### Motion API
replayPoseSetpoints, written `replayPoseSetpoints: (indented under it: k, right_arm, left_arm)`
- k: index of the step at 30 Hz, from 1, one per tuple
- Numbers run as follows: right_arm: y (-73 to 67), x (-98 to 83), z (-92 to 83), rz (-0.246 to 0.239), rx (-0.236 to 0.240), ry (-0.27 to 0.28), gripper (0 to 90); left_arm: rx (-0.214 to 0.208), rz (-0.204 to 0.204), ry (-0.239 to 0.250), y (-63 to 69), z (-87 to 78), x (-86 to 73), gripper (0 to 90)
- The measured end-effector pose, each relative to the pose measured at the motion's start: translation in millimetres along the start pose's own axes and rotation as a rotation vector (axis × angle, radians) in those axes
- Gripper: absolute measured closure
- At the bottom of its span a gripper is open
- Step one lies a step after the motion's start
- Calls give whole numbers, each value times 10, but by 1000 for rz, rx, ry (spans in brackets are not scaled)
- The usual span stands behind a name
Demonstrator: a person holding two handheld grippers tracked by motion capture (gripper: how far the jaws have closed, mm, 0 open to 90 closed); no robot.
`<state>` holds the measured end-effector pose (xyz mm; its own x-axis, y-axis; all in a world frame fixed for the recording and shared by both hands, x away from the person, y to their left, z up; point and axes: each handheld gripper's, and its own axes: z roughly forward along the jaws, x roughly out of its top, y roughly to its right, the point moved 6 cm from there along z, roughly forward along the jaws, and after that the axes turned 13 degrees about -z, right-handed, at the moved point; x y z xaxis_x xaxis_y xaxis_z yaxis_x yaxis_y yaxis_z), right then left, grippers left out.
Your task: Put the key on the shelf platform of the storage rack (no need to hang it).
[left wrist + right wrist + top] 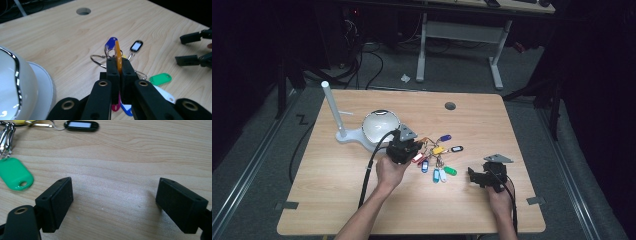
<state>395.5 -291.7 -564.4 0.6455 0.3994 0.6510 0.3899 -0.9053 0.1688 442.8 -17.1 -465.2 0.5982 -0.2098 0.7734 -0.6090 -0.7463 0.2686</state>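
A bunch of coloured key tags (pixel 438 159) on metal rings lies mid-table. My left gripper (pixel 415 148) is at the bunch's left edge, shut on an orange tag (pixel 118 58) that stands on edge between its jaws. Around it in the left gripper view lie a blue tag (pixel 110 43), a black tag (pixel 136 46), a green tag (pixel 160 78) and a key ring (pixel 98 61). My right gripper (pixel 475 175) rests on the table to the right of the bunch, open and holding nothing (pixel 116 195). The green tag (pixel 15 173) and black tag (pixel 80 125) lie ahead of it, to the left.
A white domed object (pixel 381 125) on a flat base with an upright white post (pixel 333 107) stands just left of my left gripper. A round cable hole (pixel 450 106) sits in the tabletop at the back. Bare wood (pixel 342 195) stretches to the front left.
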Motion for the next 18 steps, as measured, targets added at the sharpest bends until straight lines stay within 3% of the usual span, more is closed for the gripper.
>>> replayPoseSetpoints:
  k: [8,18]
  right_arm:
    - [1,0,1,-2,0,0,144]
    - [1,-1,0,-2,0,0,144]
  left_arm:
    - [-35,-6,55,26,-192,211,883]
    - [-45,-3,96,0,-435,401,883]
